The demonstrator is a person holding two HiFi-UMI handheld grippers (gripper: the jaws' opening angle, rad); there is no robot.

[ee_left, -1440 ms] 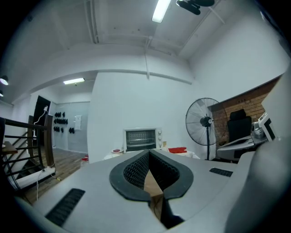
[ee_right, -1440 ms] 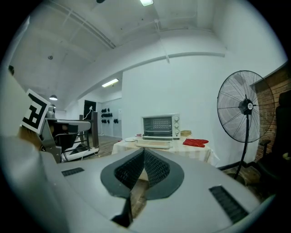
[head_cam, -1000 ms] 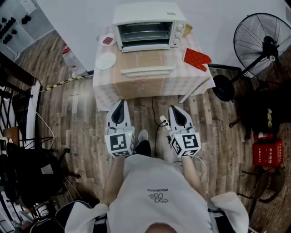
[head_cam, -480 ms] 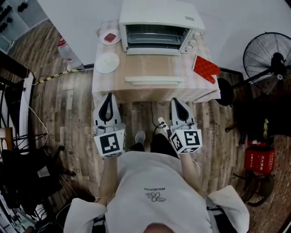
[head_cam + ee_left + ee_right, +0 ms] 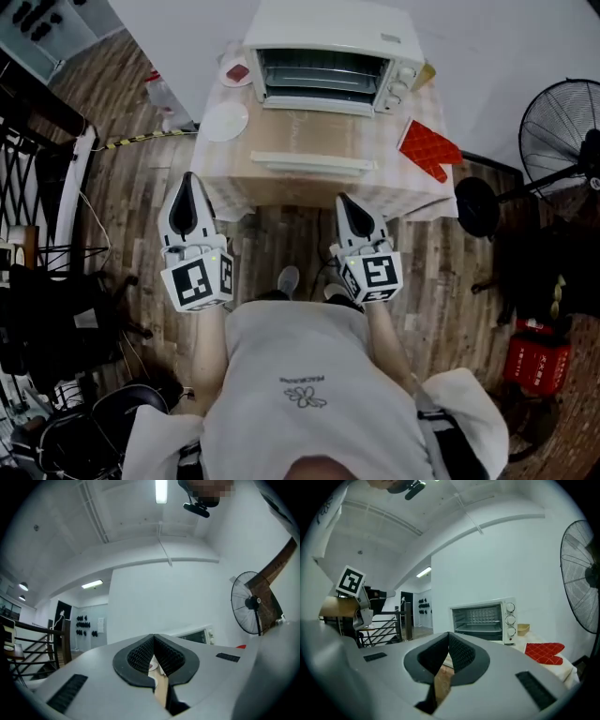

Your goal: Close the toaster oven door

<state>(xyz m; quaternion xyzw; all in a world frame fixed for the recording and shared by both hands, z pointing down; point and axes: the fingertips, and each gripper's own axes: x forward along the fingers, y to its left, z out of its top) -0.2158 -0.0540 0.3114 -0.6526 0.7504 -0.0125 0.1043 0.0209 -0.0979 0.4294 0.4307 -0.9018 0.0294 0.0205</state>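
Note:
The white toaster oven [image 5: 328, 42] stands at the back of a small cloth-covered table [image 5: 398, 187]. Its glass door [image 5: 314, 131] lies folded down flat, with the pale handle [image 5: 312, 163] toward me. In front of the table's near left corner, my left gripper [image 5: 190, 178] is shut and empty. By the near edge, right of the handle, my right gripper [image 5: 342, 200] is also shut and empty. The right gripper view shows the oven [image 5: 483, 620] open ahead, beyond the shut jaws [image 5: 448, 635]. In the left gripper view, the oven [image 5: 194, 635] peeks over the shut gripper [image 5: 153, 639].
A red oven mitt [image 5: 429, 148] lies on the table's right. A white plate [image 5: 225, 121] and a small dish [image 5: 236, 73] sit on its left. A standing fan [image 5: 562, 141] is at the right, a red box [image 5: 536, 361] on the floor, and a black railing [image 5: 37, 178] at the left.
Both grippers have come closer to the table's front edge. The left one has swung out to the left and risen. Both stayed shut.

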